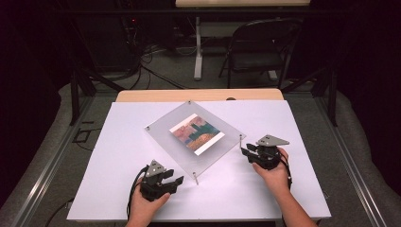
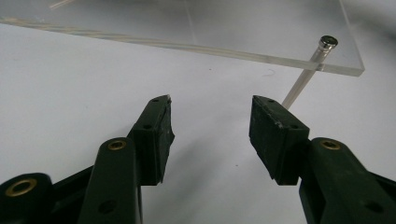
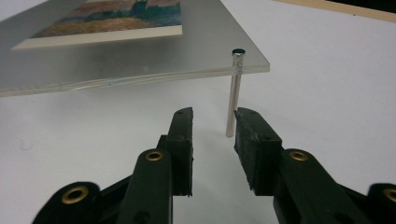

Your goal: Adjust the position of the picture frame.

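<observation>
A clear acrylic panel (image 1: 165, 135) stands on thin metal corner posts above the white table top (image 1: 113, 189), turned like a diamond. A colourful picture card (image 1: 196, 133) lies on it. My left gripper (image 1: 178, 180) sits near the front corner post (image 1: 196, 178), jaws apart and empty; in the left gripper view that post (image 2: 306, 77) rises just beyond the right pad. My right gripper (image 1: 244, 151) points at the right corner post (image 1: 240, 140). In the right gripper view its jaws stand narrowly apart, just short of this post (image 3: 233, 98), not touching it.
A wooden table edge (image 1: 198, 94) shows behind the white sheet. A folding chair (image 1: 257, 47), a table leg and cables stand on the floor beyond. Metal rails run along both sides of the table.
</observation>
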Available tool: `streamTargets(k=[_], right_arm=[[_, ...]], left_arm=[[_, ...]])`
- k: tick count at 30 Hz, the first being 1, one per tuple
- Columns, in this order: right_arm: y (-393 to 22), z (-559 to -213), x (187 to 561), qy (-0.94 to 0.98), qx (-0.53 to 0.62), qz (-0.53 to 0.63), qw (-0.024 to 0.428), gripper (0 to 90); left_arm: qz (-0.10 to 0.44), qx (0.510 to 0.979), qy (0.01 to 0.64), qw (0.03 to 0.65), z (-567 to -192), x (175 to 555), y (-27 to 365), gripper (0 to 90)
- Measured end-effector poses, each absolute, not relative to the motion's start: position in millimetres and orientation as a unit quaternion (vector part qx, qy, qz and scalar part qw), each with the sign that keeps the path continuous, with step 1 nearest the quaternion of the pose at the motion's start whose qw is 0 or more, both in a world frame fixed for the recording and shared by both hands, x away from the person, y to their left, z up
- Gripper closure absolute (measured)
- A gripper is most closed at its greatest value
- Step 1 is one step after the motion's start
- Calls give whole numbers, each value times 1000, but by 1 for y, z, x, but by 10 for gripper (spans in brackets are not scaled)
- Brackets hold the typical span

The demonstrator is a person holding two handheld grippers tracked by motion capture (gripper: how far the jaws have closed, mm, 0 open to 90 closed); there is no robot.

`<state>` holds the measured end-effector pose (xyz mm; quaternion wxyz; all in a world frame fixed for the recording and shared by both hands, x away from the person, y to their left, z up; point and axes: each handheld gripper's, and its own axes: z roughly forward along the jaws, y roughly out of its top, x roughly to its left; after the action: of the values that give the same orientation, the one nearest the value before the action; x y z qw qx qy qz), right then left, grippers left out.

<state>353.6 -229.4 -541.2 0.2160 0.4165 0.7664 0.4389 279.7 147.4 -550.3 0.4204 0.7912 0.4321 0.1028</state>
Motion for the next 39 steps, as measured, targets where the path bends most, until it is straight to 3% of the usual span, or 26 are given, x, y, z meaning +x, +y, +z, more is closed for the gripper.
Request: streamTargets(k=[13,21,39], right_arm=[[-226,-558,391,776,423,417,212,689],[-219,-559,395,782,412,421,205,751],[-220,-562,396,774,419,430,203,855]], left_arm=[[94,799,424,417,-553,271,135,517],[85,804,417,416,-555,270,122,529],[70,811,406,416,-558,276,93,717]])
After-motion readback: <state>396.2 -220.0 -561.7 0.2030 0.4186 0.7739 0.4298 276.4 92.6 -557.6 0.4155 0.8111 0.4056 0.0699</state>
